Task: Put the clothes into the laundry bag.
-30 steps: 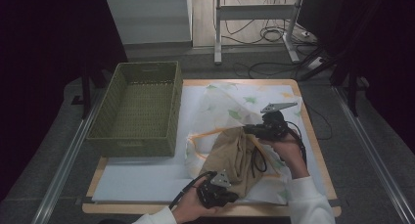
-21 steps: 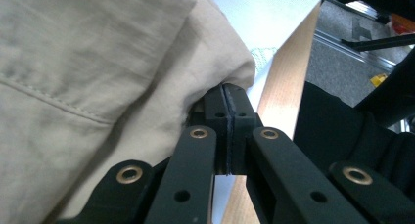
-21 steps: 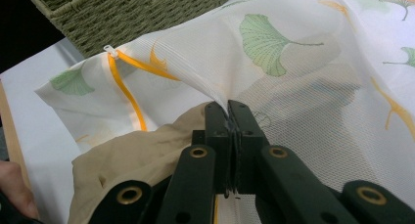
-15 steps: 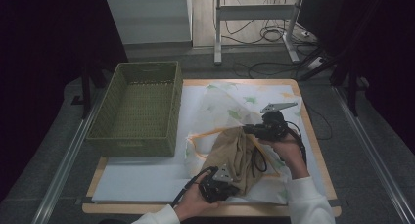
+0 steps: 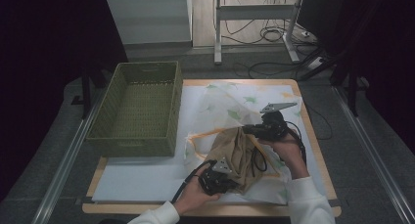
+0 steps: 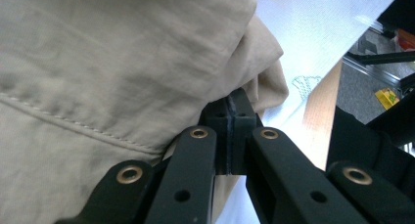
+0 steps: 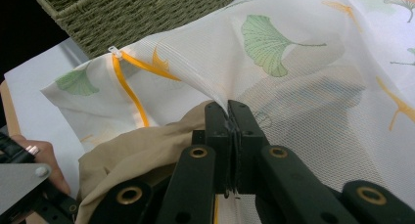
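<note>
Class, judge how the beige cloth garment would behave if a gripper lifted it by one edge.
The beige cloth garment would probably droop limply: it already lies crumpled in soft folds. It looks light, thin fabric. The matte weave seems unlikely to slip from the left gripper.

Dim, grainy high view with black margins; both close views bright, softly blurred.

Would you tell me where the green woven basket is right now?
In the high view, the green woven basket stands on the table's left side, just left of the leaf-print mesh bag.
</note>
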### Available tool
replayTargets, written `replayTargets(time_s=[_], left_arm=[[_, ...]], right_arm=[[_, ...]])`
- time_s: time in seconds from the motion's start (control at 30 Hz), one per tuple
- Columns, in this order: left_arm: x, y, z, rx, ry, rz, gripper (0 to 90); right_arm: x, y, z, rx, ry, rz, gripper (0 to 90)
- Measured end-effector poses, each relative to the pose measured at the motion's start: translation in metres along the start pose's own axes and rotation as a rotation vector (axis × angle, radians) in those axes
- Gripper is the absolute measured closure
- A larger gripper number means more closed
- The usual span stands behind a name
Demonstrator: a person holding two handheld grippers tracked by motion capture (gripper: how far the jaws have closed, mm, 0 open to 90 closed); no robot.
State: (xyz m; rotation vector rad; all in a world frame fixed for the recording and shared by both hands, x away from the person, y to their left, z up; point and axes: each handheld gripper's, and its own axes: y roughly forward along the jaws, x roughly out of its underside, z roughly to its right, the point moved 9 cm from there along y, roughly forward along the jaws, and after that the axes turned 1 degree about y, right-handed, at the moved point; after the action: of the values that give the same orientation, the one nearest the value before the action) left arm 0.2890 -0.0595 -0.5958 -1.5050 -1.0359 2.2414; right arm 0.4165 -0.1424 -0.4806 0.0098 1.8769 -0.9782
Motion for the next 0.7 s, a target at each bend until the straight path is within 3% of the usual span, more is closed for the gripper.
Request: replayTargets(time_s=[0.27, 0.7], left_arm=[[-0.003, 0.001, -0.005, -0.008, 0.011, -0.010, 90.0], [-0.013, 0.003, -0.019, -0.016, -0.005, 0.002, 90.0]], right_arm=[[0.000, 0.001, 0.000, 0.000, 0.000, 0.000, 86.3], [0.000, 0.000, 0.000, 0.001, 0.001, 0.000, 86.3]])
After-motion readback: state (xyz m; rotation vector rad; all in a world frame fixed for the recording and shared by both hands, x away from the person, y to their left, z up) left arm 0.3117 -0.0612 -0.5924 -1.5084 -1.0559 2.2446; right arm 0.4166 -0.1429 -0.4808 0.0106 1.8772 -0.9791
